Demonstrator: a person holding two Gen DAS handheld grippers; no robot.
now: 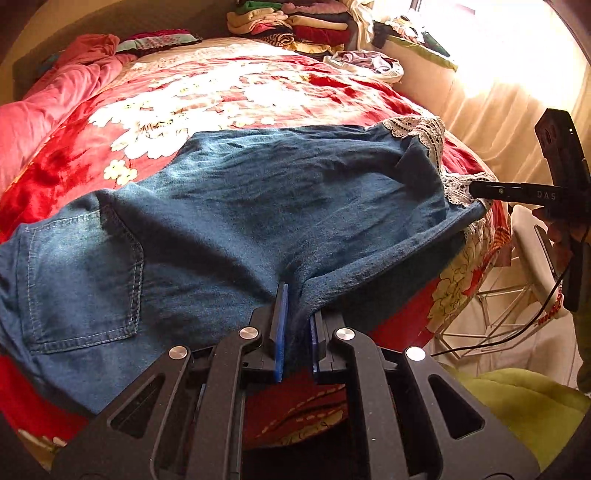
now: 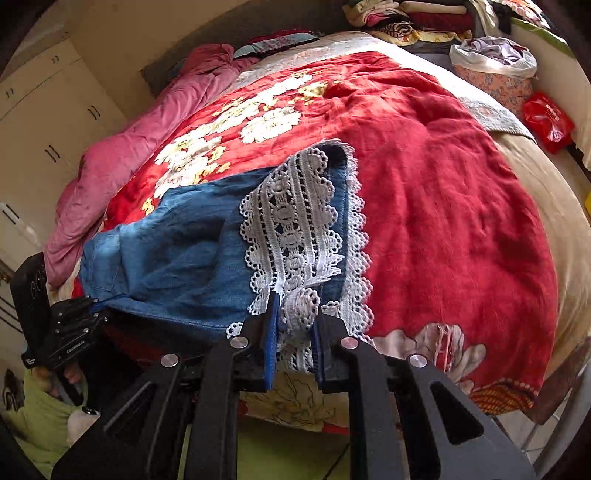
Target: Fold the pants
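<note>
Blue denim pants (image 1: 240, 206) with white lace hems (image 1: 421, 133) lie across a red flowered bedspread (image 1: 229, 96), back pocket at the left. My left gripper (image 1: 295, 314) is shut on a fold of denim at the near edge of the pants. My right gripper (image 2: 293, 321) is shut on the lace hem (image 2: 295, 229) at the leg end of the pants (image 2: 177, 251). The right gripper also shows in the left wrist view (image 1: 480, 190) at the right, and the left gripper shows in the right wrist view (image 2: 99, 306) at the left.
A pink duvet (image 1: 55, 96) is bunched along the far left of the bed. Stacks of folded clothes (image 1: 295, 22) and a basket of laundry (image 2: 495, 62) stand at the head end. A wire rack (image 1: 495, 310) stands by the bed's right side. Wardrobes (image 2: 44, 110) line the wall.
</note>
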